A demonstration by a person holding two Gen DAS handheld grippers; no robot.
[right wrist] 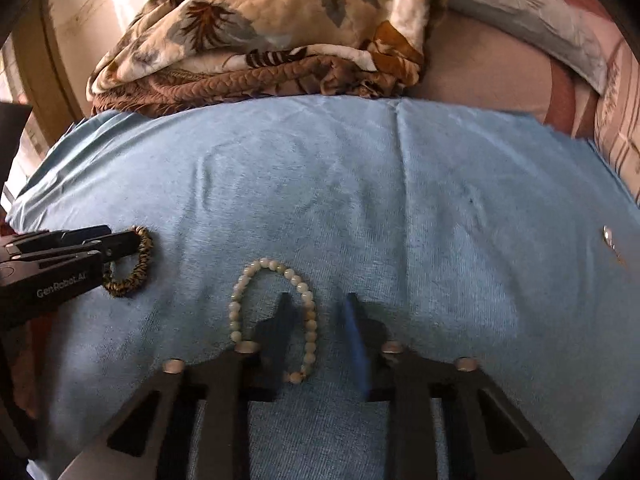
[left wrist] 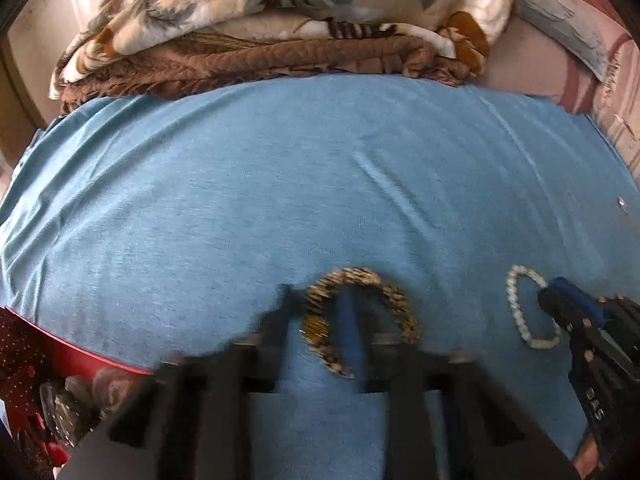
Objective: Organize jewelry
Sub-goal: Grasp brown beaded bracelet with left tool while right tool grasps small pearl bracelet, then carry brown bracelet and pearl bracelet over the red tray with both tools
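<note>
A brown-gold braided bracelet [left wrist: 360,312] lies on the blue cloth [left wrist: 280,180]. My left gripper [left wrist: 316,300] is open, low over it, with one side of the ring between the fingers. It also shows in the right wrist view [right wrist: 132,264], with the left gripper [right wrist: 116,242] at it. A white bead bracelet [right wrist: 276,316] lies on the cloth. My right gripper [right wrist: 318,304] is open and straddles its right side. In the left wrist view the bead bracelet [left wrist: 524,308] sits beside the right gripper [left wrist: 556,300].
A red dotted box [left wrist: 48,356] holding dark items sits at the cloth's left front edge. A small silver piece [right wrist: 610,237] lies at the far right of the cloth [right wrist: 440,200]. Folded floral blankets [left wrist: 280,20] and a pillow [left wrist: 568,12] lie behind.
</note>
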